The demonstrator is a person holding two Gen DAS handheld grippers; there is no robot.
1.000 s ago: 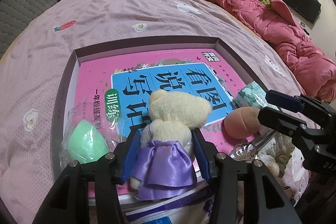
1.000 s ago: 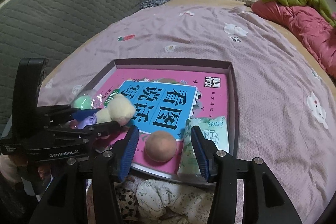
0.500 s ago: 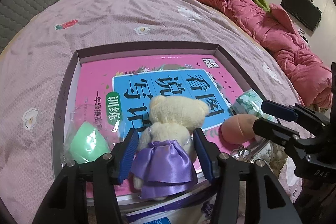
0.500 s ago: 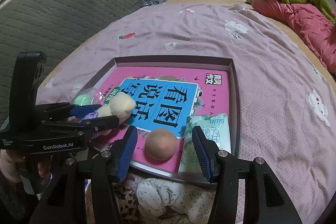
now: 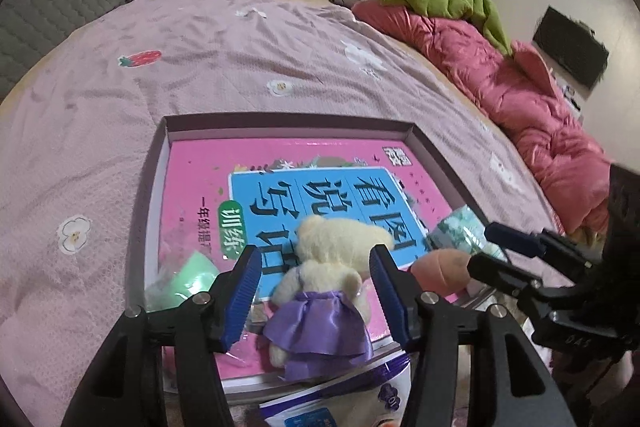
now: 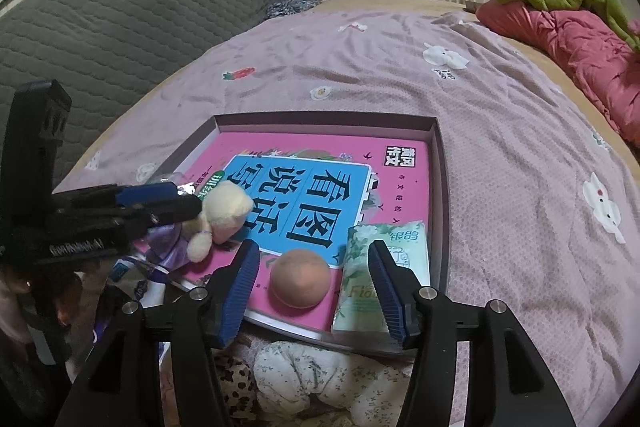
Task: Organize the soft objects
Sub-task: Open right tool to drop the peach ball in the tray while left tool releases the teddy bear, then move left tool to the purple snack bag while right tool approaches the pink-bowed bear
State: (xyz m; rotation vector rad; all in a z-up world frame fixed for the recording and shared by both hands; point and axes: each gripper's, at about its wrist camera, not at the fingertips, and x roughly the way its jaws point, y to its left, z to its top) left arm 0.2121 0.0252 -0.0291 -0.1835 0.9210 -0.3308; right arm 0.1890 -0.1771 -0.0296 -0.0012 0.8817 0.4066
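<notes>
1. The left gripper [image 5: 314,291] is opening its jaws; the plush bear [image 5: 332,267] lies between them, and the pads do not press it.
2. The right gripper [image 6: 314,287] is also opening, with the peach ball [image 6: 300,283] between its pads, not gripped.
3. The shallow box [image 6: 438,187] sits on the bed, a pink book [image 6: 320,147] inside.
4. The bear is at the near left of the book, and the ball at the near right.
5. A tissue pack [image 6: 404,239] lies just right of the ball.

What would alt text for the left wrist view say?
A cream teddy bear in a purple dress lies on a pink book in a shallow box on a bed, between the left gripper's opening blue fingers, untouched. A peach ball sits right.
</notes>
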